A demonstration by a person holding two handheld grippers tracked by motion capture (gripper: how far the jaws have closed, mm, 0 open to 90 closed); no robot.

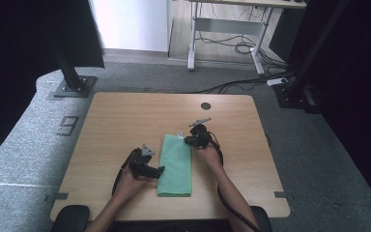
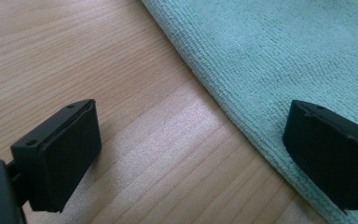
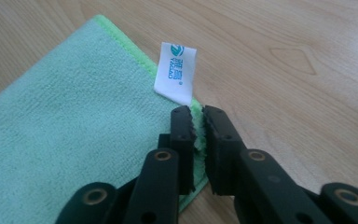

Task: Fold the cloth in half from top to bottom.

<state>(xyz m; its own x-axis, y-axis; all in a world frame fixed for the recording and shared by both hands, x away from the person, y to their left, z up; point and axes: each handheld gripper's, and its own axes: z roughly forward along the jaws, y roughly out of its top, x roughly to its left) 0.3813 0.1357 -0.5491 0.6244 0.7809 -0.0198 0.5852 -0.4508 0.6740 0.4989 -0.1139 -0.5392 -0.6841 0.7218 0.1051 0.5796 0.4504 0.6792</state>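
On the wooden counter (image 1: 125, 121), a green cloth (image 1: 175, 165) lies folded into a long strip near the middle, running away from you, as you work it from both sides. Your right hand-held gripper (image 3: 199, 122) is pressed together on the cloth's edge just below its white label (image 3: 175, 73), the green hem caught between the two black jaws; in the high view that gripper (image 1: 191, 139) sits at the strip's far right corner. Your left hand-held gripper (image 2: 191, 140) is spread wide and low over the counter, one jaw above bare wood, the other above the cloth's near edge, holding nothing. From above, it (image 1: 160, 169) rests at the strip's left side.
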